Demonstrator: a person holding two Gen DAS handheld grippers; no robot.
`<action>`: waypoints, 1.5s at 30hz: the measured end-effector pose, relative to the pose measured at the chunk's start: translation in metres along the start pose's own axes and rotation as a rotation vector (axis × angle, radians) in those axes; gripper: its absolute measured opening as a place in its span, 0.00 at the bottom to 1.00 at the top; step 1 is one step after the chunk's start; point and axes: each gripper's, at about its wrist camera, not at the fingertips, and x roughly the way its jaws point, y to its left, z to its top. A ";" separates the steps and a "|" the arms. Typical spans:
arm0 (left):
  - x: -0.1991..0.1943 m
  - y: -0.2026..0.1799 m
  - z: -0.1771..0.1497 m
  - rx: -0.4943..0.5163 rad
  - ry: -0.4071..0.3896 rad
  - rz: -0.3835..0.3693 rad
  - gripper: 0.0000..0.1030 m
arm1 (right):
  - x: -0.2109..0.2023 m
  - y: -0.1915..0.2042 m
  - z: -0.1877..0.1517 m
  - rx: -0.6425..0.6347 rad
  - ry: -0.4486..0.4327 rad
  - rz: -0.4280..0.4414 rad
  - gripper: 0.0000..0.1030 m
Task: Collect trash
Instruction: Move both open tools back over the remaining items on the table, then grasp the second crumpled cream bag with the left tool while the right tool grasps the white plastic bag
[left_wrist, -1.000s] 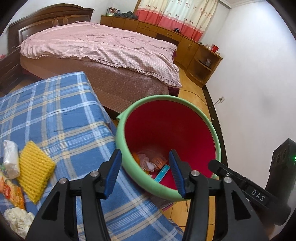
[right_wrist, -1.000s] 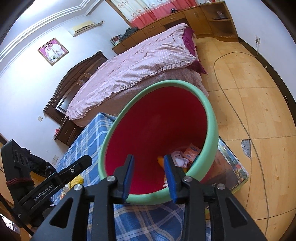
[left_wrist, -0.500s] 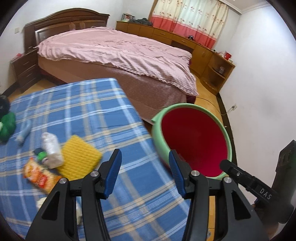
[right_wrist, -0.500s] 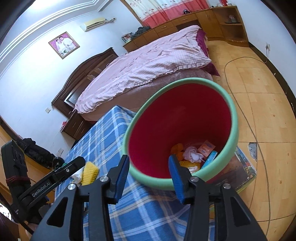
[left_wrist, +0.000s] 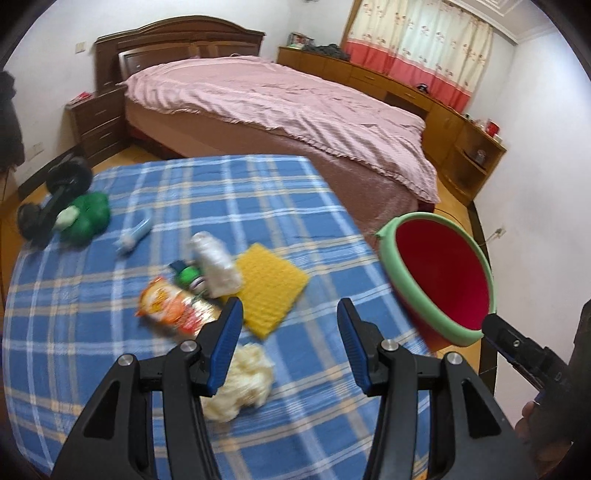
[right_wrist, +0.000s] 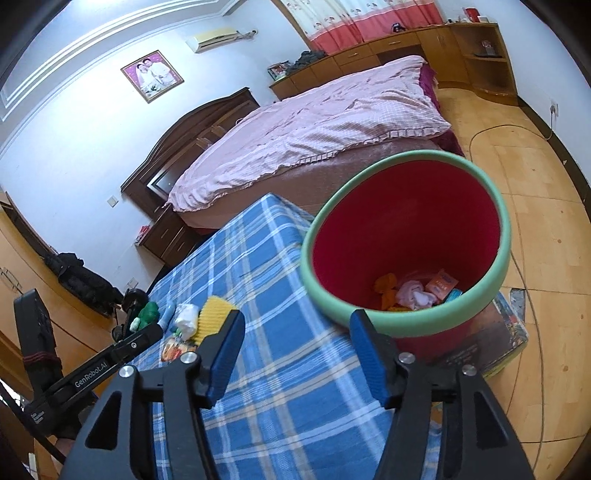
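Note:
A red bin with a green rim (right_wrist: 406, 236) stands at the right edge of the blue plaid table (left_wrist: 258, 206); it holds several scraps (right_wrist: 417, 291). It also shows in the left wrist view (left_wrist: 443, 273). On the table lie a yellow sponge (left_wrist: 271, 288), an orange snack wrapper (left_wrist: 173, 310), a white wad (left_wrist: 218, 264), a green-capped item (left_wrist: 188, 275), a crumpled tissue (left_wrist: 243, 380) and a blue tube (left_wrist: 135, 234). My left gripper (left_wrist: 290, 347) is open and empty above the tissue. My right gripper (right_wrist: 295, 358) is open and empty in front of the bin.
A green plush (left_wrist: 88, 218) and a black wheeled object (left_wrist: 55, 199) sit at the table's far left. A pink-covered bed (left_wrist: 280, 107) stands behind the table. A flat printed box (right_wrist: 491, 343) lies under the bin. Wooden floor (right_wrist: 546, 221) lies to the right.
My left gripper has swung left, away from the bin and over the trash on the table. My right gripper has opened wider and drawn back from the bin.

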 end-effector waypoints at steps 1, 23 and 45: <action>0.000 0.004 -0.002 -0.004 0.003 0.005 0.51 | 0.000 0.003 -0.003 -0.004 0.004 0.003 0.61; 0.030 0.054 -0.046 -0.117 0.122 0.021 0.54 | 0.016 0.026 -0.036 -0.050 0.080 -0.003 0.62; 0.006 0.073 -0.034 -0.118 0.035 -0.043 0.42 | 0.029 0.062 -0.038 -0.104 0.100 -0.022 0.62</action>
